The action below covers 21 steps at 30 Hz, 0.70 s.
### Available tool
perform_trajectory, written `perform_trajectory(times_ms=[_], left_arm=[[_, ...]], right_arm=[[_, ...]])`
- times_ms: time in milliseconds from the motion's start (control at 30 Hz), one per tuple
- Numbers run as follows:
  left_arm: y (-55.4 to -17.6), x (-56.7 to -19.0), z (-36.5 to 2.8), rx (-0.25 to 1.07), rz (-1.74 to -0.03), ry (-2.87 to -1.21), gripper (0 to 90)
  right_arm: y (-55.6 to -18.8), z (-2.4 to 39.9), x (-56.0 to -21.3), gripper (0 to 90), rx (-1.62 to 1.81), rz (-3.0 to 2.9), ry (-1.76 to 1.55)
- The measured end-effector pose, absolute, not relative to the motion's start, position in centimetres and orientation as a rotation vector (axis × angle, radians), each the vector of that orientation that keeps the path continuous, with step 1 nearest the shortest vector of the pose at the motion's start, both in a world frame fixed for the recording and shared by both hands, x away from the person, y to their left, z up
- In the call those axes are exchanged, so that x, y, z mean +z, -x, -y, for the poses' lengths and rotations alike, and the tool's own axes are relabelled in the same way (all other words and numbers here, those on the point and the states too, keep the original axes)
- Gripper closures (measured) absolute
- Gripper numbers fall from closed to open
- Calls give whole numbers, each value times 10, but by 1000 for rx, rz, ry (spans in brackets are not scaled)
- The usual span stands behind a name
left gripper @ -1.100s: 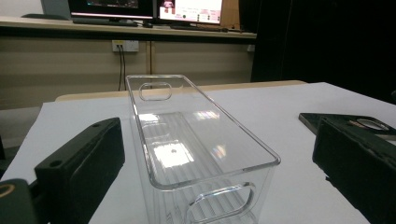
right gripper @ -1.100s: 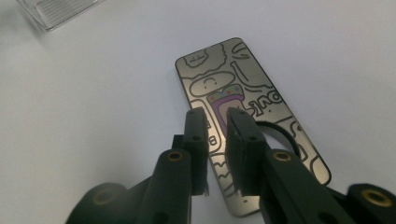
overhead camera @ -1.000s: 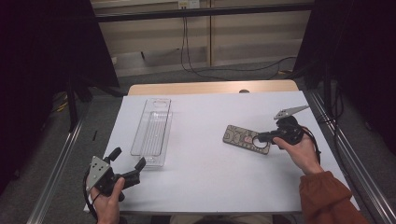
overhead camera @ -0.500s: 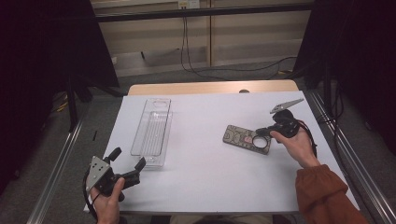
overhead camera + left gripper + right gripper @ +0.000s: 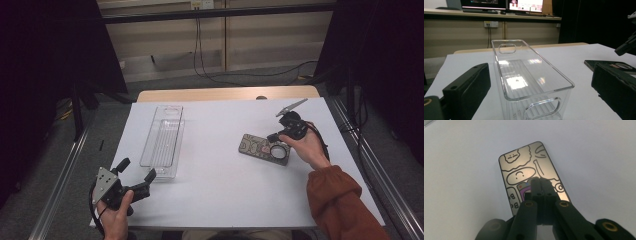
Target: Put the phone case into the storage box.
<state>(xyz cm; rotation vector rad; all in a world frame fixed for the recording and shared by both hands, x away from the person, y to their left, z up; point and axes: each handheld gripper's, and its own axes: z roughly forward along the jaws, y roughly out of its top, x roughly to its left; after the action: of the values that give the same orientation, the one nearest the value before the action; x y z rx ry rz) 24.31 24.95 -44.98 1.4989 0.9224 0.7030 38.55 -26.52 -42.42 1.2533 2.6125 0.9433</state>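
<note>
A flat phone [image 5: 255,146] with cartoon doodles on its back lies on the white table [image 5: 220,190] right of centre. My right gripper [image 5: 273,136] is over the phone's right end, its jaws pressed together with nothing between them. The right gripper view looks down on the shut jaws [image 5: 540,180] above the phone [image 5: 524,162]; I cannot tell whether they touch it. My left gripper [image 5: 136,169] rests at the table's near left corner, open and holding nothing. Its wide-apart jaws [image 5: 541,82] frame the near end of a clear plastic bin [image 5: 564,80].
The clear bin [image 5: 150,145] runs lengthwise away from me on the table's left half and has nothing in it. Metal rails flank the table. Cables hang on the wall behind.
The right gripper has moved farther from me and slightly left, from beside the phone's right end to over it. The left gripper and the bin have stayed put.
</note>
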Motion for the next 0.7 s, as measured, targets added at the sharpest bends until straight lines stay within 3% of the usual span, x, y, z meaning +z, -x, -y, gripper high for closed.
perform_trajectory(times_ms=[700], left_arm=[[-243,-450,-250,706,-931,-1495,24]], right_arm=[[-444,210,-429,900,748,-2643,-1267]])
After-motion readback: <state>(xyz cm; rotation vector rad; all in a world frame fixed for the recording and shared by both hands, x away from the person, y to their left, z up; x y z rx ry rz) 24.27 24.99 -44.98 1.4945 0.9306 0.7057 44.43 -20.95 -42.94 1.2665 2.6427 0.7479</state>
